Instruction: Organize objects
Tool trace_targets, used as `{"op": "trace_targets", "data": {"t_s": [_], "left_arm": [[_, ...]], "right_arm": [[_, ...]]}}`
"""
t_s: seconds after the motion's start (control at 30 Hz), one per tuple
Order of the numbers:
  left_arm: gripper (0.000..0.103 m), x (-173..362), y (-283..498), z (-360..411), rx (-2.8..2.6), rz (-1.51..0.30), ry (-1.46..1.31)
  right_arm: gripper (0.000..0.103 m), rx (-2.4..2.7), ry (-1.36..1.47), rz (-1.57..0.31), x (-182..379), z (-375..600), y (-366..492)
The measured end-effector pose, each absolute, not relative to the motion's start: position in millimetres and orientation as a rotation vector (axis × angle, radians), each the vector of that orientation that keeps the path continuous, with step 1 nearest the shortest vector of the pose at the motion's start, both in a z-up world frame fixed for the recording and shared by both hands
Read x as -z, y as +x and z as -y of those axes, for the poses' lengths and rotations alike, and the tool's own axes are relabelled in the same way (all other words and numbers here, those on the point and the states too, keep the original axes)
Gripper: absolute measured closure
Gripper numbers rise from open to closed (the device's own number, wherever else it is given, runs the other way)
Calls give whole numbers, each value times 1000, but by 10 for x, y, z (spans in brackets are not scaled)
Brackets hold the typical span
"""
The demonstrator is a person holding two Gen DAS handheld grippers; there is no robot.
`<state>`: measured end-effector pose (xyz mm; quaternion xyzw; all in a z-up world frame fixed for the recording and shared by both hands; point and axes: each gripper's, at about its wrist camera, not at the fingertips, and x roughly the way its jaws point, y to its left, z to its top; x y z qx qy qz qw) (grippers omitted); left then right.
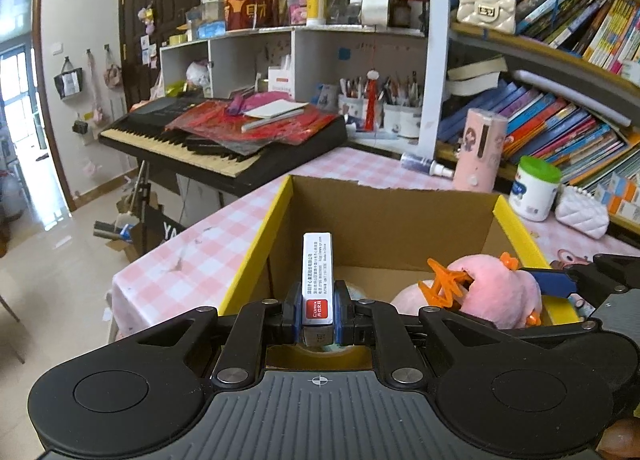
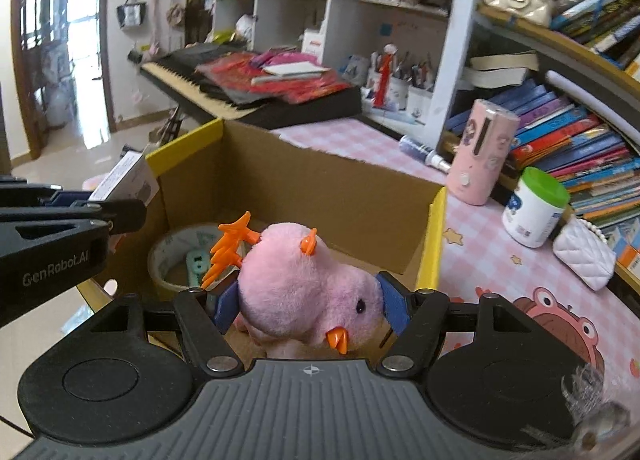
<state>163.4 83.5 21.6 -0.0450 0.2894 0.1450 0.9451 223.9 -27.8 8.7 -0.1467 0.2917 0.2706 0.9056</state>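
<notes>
a: while both grippers hang over the box (image 1: 384, 220), what does the left gripper (image 1: 318, 314) have?

b: its blue pads (image 1: 297, 310) are pinched on a small white pack (image 1: 317, 280) with a red label. the pack stands upright between them, over the near left part of the box.

a: and the right gripper (image 2: 310, 302)?

b: it is clamped on a pink plush chick (image 2: 304, 292), one blue pad on each side of the body. the chick is tipped over, orange beak low and towards the camera, orange feet sticking up at the left. it sits low at the near edge of the box; i cannot tell whether it touches the floor of it.

a: anything in the box already?

b: a tape roll (image 2: 180, 256) lies flat on the bottom at the left, with a small teal thing (image 2: 197, 266) in its hole.

a: where is the box?

b: on a table with a pink checked cloth (image 1: 224, 236), brown inside, yellow along the rims. a keyboard (image 1: 224, 136) stands behind its far left corner.

a: what sits to the right of it?

b: a white jar (image 2: 534, 208) with a green lid, a pink cylinder (image 2: 482, 152) behind it, a white quilted purse (image 2: 584, 254) beside the jar, all near a bookshelf (image 2: 580, 128).
</notes>
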Motion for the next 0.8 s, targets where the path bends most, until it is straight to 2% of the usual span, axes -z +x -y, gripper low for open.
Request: {"op": "trace_targets", "data": {"t_s": [0.3,0.63,0.77,0.8], "left_arm": [[90,-102,1780,-851,-308,-640,-88],[89,-43,1885,-848,-315,-667,-126],[84,-61,1864,-821,-316,-654,-122],[77,-73,1856,-821,-315,-649,-123]], "right_arm": [[34,-673,-261,-707,-16,228,2458],[29,-732,-288,-704,-18,241,2458],[26,-745,-282,-704,-7,253,2480],[26,-746,-282,-704,-8,250,2490]]}}
